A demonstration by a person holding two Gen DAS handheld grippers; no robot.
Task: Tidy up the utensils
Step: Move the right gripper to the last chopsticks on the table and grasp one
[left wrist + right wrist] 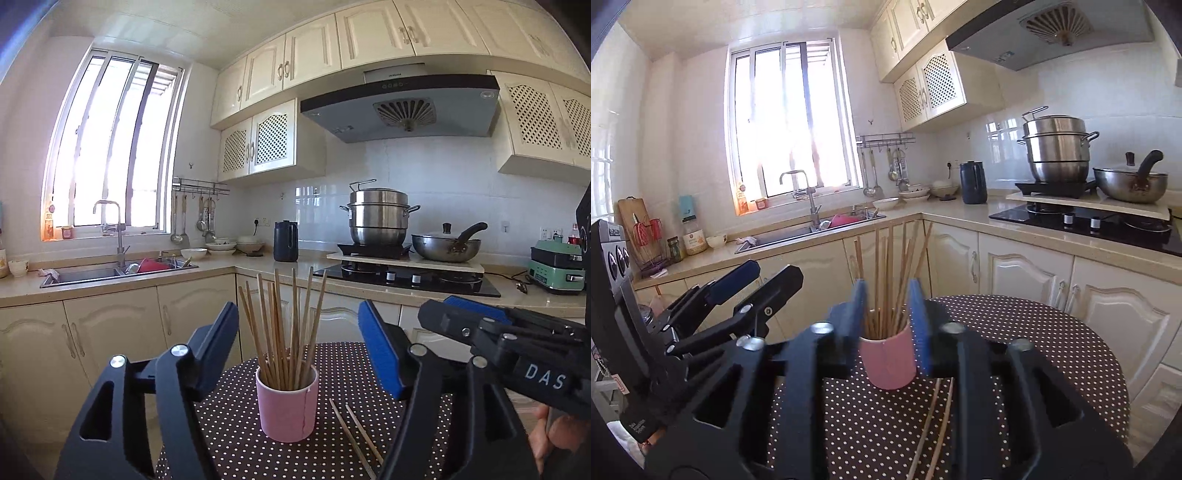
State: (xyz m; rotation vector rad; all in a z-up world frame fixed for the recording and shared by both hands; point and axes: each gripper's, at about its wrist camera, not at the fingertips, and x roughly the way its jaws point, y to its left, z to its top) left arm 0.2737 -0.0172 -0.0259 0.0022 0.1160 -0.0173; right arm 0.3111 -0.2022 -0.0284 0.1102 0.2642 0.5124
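Note:
A pink cup [287, 404] stands on a dark polka-dot table [236, 435] and holds several wooden chopsticks [284, 332] upright. Two loose chopsticks [356, 435] lie on the table right of the cup. My left gripper [299, 350] is open, its jaws wide apart around the cup's upper part without touching it. My right gripper [886, 325] is open and empty, raised just short of the cup [890, 363]; the loose chopsticks [936, 428] lie below it. The right gripper also shows at the right of the left wrist view [476, 325].
Kitchen counters run behind the table, with a sink [110, 273], a black jug [285, 242], a hob with a steel steamer pot [380, 218] and a wok [447, 247]. Cream cabinets [1015, 273] stand close behind the table [1034, 332].

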